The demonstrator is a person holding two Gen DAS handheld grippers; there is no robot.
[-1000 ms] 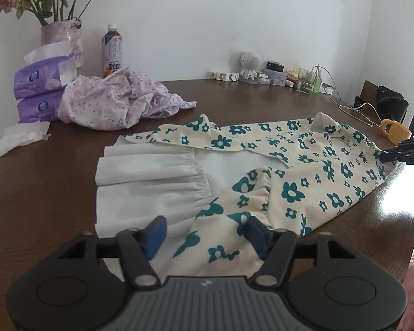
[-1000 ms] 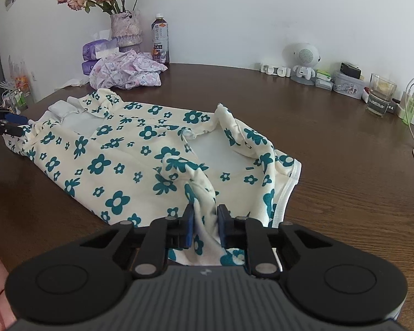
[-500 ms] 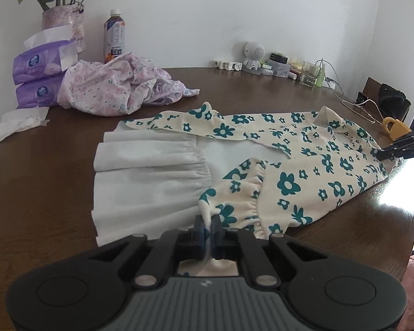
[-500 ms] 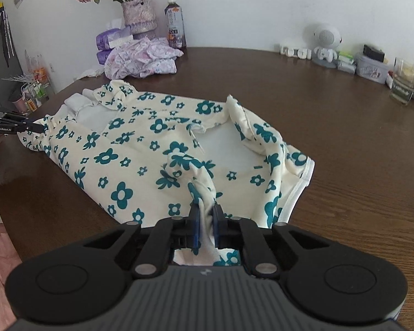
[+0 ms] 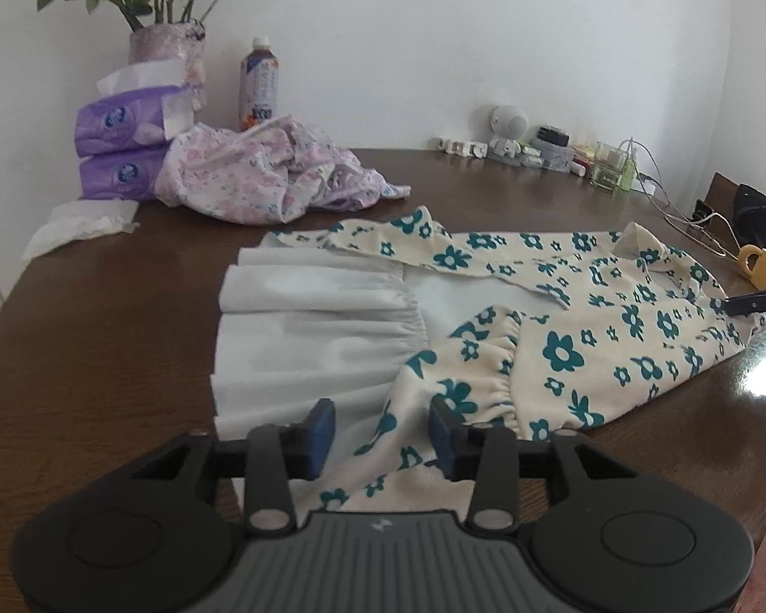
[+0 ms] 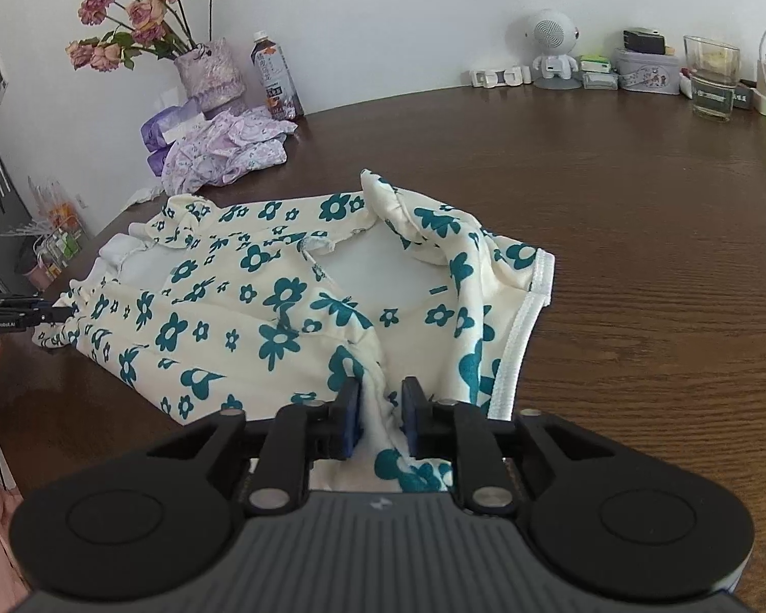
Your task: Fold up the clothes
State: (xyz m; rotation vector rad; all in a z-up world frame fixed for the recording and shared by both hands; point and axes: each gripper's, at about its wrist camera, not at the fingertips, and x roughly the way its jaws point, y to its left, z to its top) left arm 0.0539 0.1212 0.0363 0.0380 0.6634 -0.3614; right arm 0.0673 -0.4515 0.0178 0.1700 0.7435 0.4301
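A cream dress with teal flowers and a white ruffled hem lies spread on the brown table. My left gripper sits low over the hem end. Its jaws are opening, and a flowered strip lies loose between the blue pads. The right gripper is at the neck end of the dress. Its jaws are opening too, with a raised fold standing between the pads and no squeeze showing. Each gripper appears at the edge of the other's view: right gripper, left gripper.
A crumpled pink floral garment lies at the back left, beside purple tissue packs, a bottle and a vase of roses. Small items, a glass and cables line the back wall. A yellow mug stands near the table's right edge.
Half a second ago both grippers were pinched shut on the dress; now both pairs of pads stand apart and the cloth has slackened. The right wrist view has rolled and shifted.
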